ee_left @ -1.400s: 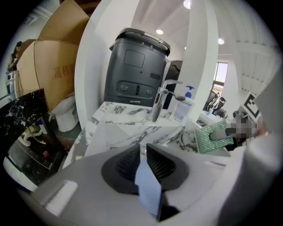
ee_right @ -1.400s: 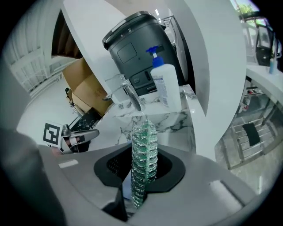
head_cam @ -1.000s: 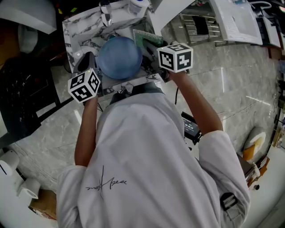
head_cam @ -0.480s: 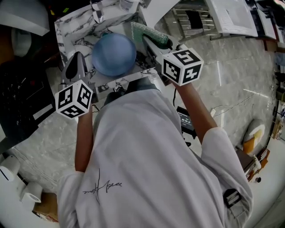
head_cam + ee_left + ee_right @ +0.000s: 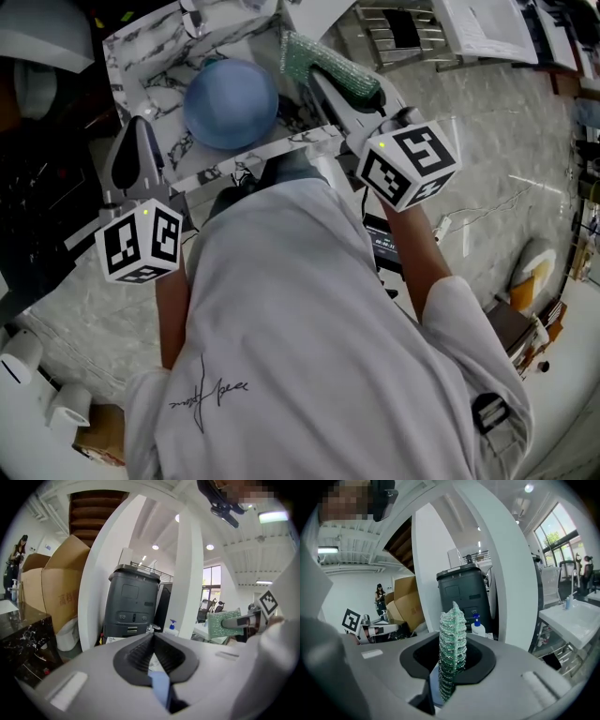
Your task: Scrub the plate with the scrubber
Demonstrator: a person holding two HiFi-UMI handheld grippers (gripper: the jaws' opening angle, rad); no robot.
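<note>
The right gripper [image 5: 451,660] clamps the scrubber [image 5: 328,61], and the left gripper [image 5: 153,641] has just been closing and now meets, seemingly on nothing, so best lower the scrubber flat onto the plate [image 5: 231,103] lying on the marble top [image 5: 150,52] between them and steady its rim.

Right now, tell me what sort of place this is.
Probably an open office or workshop hall, not a home kitchen: cardboard boxes, office chairs by the windows, and a big grey bin.

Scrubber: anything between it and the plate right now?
Nothing visible. The green scrubber, clamped in the right gripper, sits just right of the blue plate in the head view, with an open gap between them. The left gripper is off the plate's other side.
</note>
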